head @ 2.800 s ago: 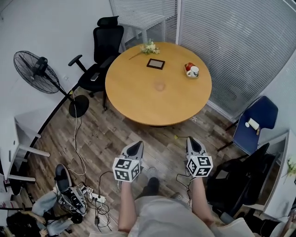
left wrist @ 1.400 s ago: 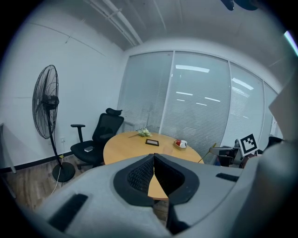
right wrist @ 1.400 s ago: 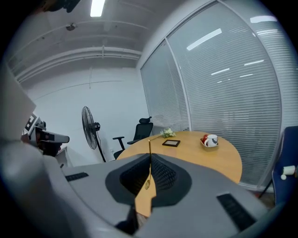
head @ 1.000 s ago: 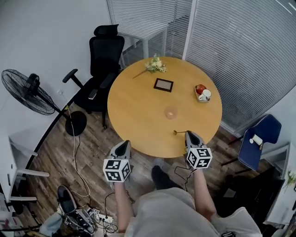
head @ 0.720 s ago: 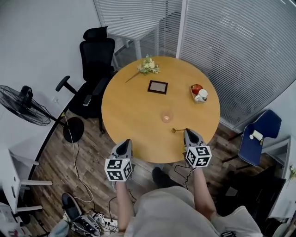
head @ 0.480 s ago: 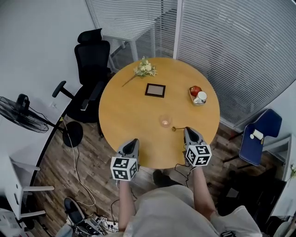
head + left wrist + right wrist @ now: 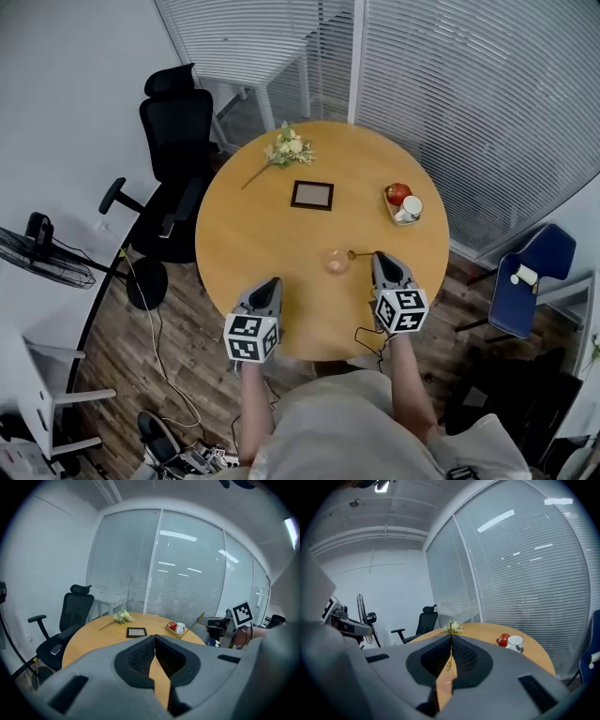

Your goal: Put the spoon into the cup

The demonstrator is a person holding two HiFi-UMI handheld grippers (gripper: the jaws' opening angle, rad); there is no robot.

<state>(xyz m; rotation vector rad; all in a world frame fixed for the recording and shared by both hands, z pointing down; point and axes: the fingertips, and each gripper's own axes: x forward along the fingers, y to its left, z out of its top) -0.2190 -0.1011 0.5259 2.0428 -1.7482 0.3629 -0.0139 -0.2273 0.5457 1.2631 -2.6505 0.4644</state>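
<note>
1. Gold and thin, the spoon (image 7: 361, 253) is hard to make out in the head view. Only a short length juts leftward from the right gripper (image 7: 381, 256), over the tabletop (image 7: 253, 225) near its near edge. Its end lies just beside the cup (image 7: 336, 262); whether it touches the rim cannot be told.
2. The clear cup is faint against the wood and appears in the head view alone.
3. The right gripper view gives what the head view cannot: the tongs are squeezed narrow on the spoon, whose handle runs as a fine line up between them.
4. The left gripper view shows the left gripper (image 7: 154, 638) with its tips pressed together and nothing between them. It also catches the right gripper from the side, the spoon slanting out of it.
5. In the head view the left gripper sits over the near edge, left of the cup and apart from it.
6. Toward the far edge lie a frame (image 7: 312, 195) and flowers (image 7: 286, 150). At the right edge a tray (image 7: 391, 194) carries an apple (image 7: 397, 193) and a mug (image 7: 411, 207).
</note>
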